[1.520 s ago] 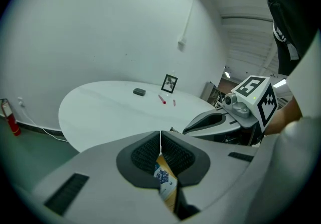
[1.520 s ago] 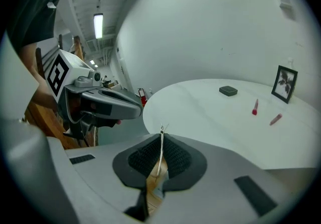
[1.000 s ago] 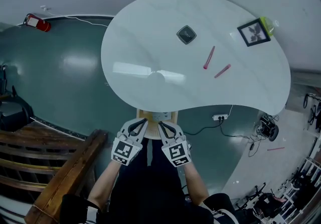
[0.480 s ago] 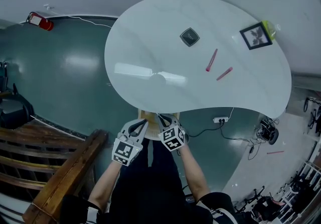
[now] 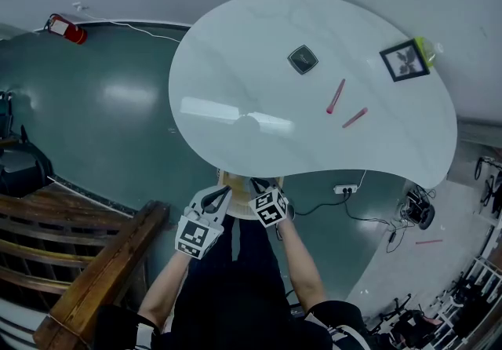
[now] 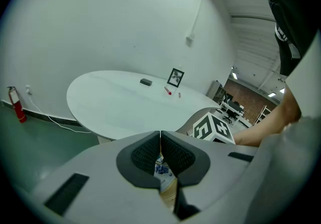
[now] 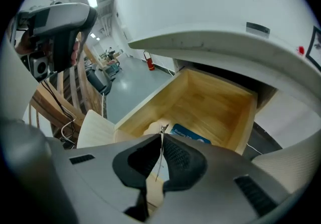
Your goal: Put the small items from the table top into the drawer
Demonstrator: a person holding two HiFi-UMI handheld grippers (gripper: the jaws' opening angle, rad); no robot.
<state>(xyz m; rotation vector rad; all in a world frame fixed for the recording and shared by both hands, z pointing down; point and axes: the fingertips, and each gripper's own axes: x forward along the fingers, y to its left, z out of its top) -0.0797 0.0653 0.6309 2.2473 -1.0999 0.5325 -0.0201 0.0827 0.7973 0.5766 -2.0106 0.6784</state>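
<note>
Over the drawer (image 7: 215, 107), right gripper (image 7: 161, 138) fingers (image 7: 181, 158) pinch an indistinct sliver (image 7: 162, 128); left gripper (image 6: 160, 136) clenched.

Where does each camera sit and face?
Head view: on the person's head, facing steeply down at the white table; both forearms, the left tongs and the right tongs show.
Left gripper view: on the left tongs, facing across the table toward the wall; its shut jaws, the right tongs' marker cube and a forearm show.
Right gripper view: on the right tongs, facing down into the open drawer; its jaws pinch a thin item.
Shared: head and left gripper views both show the picture frame.
</note>
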